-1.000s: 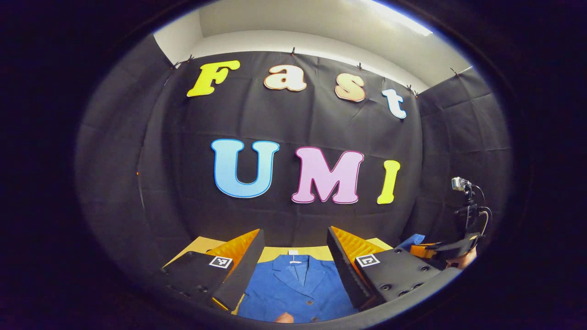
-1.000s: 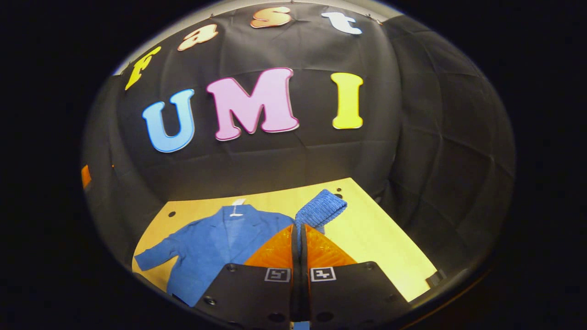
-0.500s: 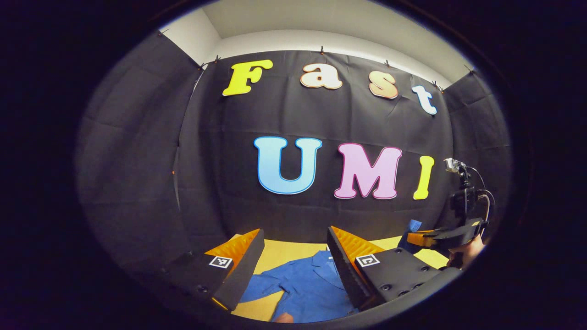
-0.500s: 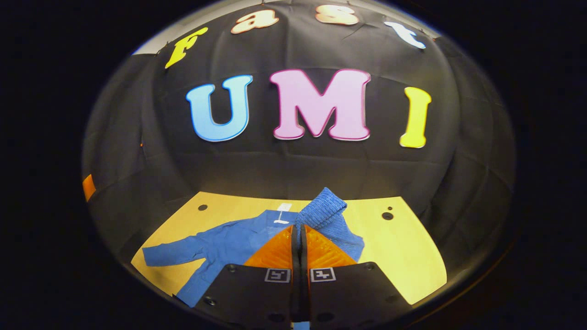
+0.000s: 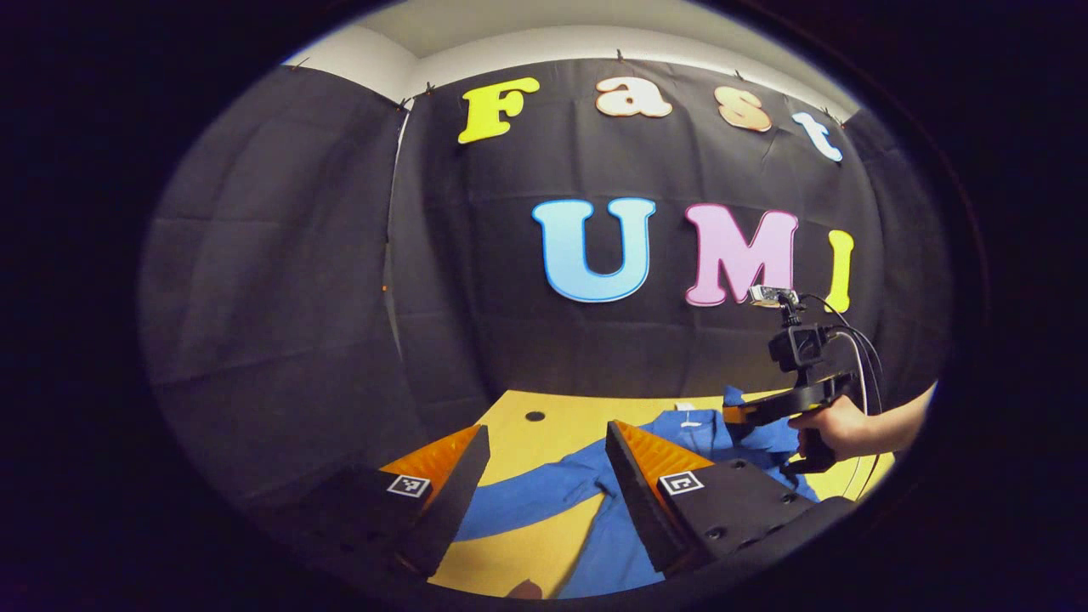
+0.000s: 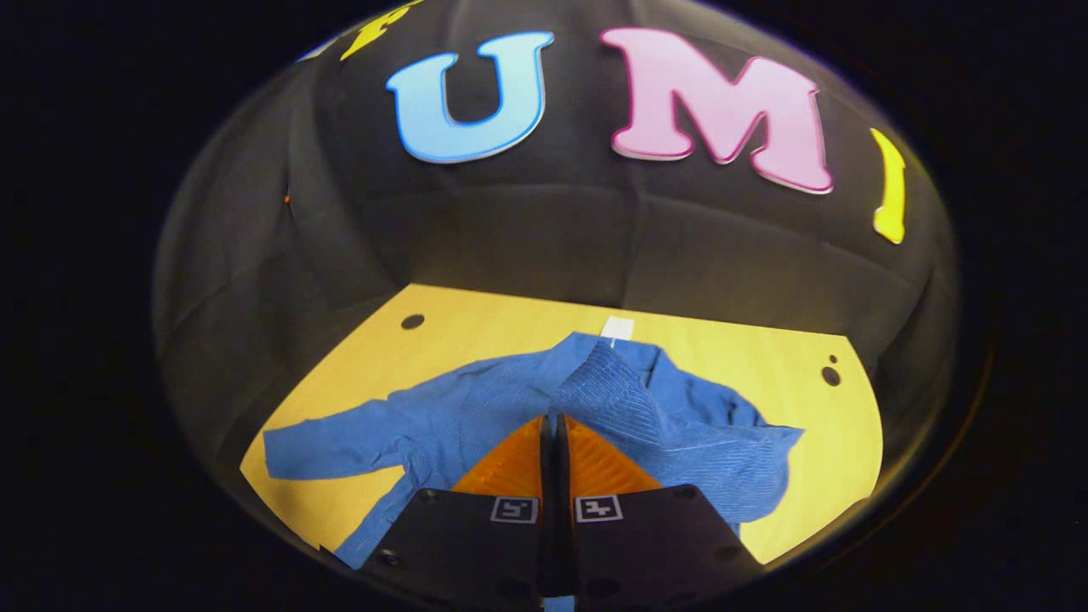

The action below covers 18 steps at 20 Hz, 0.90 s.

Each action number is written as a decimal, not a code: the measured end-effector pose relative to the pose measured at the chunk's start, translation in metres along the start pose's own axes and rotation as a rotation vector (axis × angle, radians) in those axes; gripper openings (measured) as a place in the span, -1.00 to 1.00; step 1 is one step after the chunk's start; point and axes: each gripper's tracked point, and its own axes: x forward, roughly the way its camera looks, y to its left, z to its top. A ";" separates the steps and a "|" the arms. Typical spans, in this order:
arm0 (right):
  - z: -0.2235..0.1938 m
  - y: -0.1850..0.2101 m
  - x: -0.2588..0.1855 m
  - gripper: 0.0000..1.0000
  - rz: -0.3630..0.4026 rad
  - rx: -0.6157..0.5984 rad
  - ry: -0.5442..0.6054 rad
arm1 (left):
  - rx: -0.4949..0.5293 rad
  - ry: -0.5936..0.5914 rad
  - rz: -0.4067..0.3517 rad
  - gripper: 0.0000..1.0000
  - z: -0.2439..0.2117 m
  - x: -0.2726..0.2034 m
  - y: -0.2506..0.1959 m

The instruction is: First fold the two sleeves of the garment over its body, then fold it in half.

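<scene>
A blue jacket [image 6: 476,408] lies face up on the yellow table [image 6: 765,357], a white tag [image 6: 618,327] at its collar. My right gripper [image 6: 552,418] is shut on the right sleeve's ribbed cuff [image 6: 608,387] and holds it over the jacket's chest. That sleeve drapes in folds toward the right [image 6: 731,450]. The other sleeve [image 6: 331,446] lies stretched out flat to the left. My left gripper [image 5: 546,429] hangs open above that flat sleeve [image 5: 527,501], touching nothing. In the left gripper view the right gripper [image 5: 735,414] shows over the collar, held by a hand [image 5: 837,425].
Black cloth walls close the table in on the far side and the left. Small round holes [image 6: 412,321] mark the tabletop near its far corners. Bare yellow table lies to the right of the jacket [image 6: 833,425] and beyond its collar.
My right gripper has carried the cuff leftward and lower, from beside the jacket to over its chest. My left gripper has swung left, from over the jacket's front to above the outstretched sleeve.
</scene>
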 end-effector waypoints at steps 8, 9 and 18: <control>-0.068 0.067 0.085 -0.95 0.114 -0.040 0.197 | -0.083 0.117 0.148 0.61 -0.038 -0.025 0.041; -0.072 0.078 0.091 -0.94 0.136 -0.026 0.207 | -0.096 0.107 0.152 0.61 -0.039 -0.026 0.042; -0.063 0.148 0.095 -0.47 0.355 0.077 0.223 | -0.116 0.160 0.203 0.61 -0.055 -0.015 0.051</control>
